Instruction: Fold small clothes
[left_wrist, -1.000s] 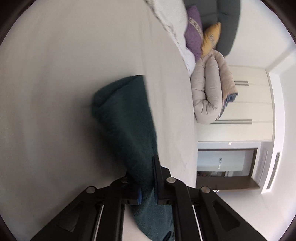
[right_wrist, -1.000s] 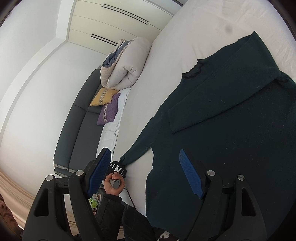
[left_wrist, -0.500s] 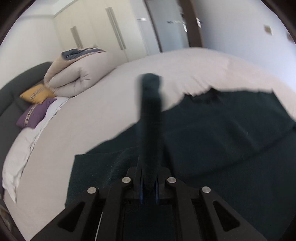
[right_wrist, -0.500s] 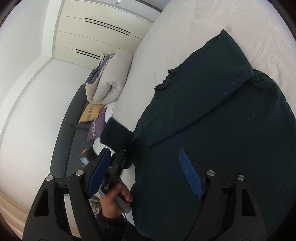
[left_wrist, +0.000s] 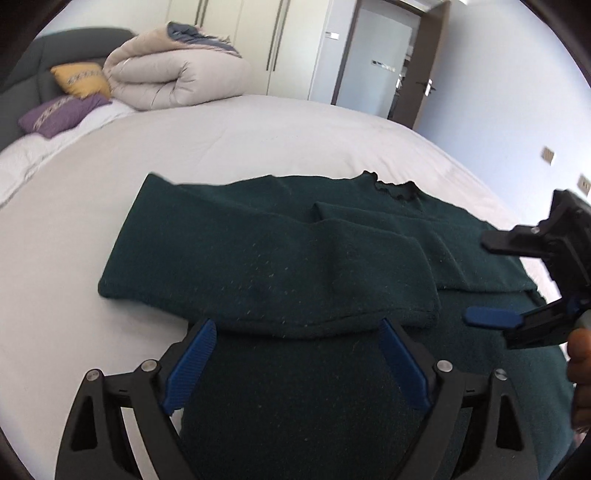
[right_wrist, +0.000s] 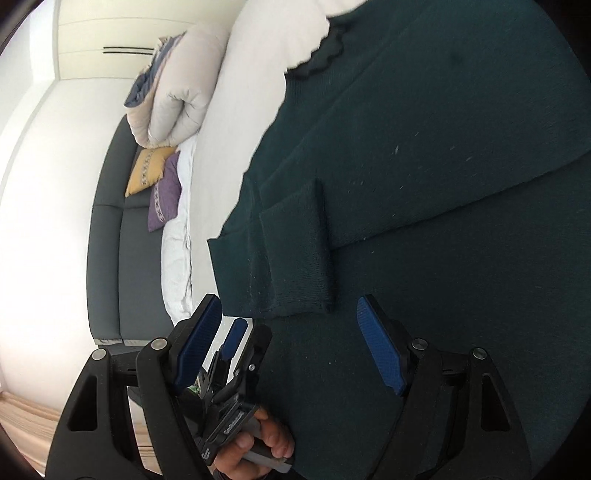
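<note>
A dark green sweater (left_wrist: 476, 258) (right_wrist: 461, 240) lies flat on the white bed sheet (left_wrist: 258, 140), frilled collar (left_wrist: 395, 188) (right_wrist: 321, 59) at the far side. Its left sleeve (left_wrist: 277, 273) (right_wrist: 295, 251) lies folded across the body, and the other sleeve is folded over too. My left gripper (left_wrist: 299, 354) hovers just behind the sleeve's cuff edge. Its jaws are opening wide and nothing is pinched between them. My right gripper (right_wrist: 290, 332) (left_wrist: 495, 280) stands open low over the sweater's body, close beside the left gripper (right_wrist: 236, 339).
A rolled beige duvet (left_wrist: 173, 81) (right_wrist: 177, 92) sits at the bed's head with a yellow cushion (left_wrist: 79, 79) and a purple cushion (left_wrist: 59, 112). Behind are a dark headboard (right_wrist: 107, 240), pale wardrobe doors and a doorway (left_wrist: 376, 74). A hand (right_wrist: 266, 443) holds the left gripper.
My left gripper swung the sleeve it held over onto the sweater's body and let go, its jaws going from shut to open. My right gripper sank closer to the sweater.
</note>
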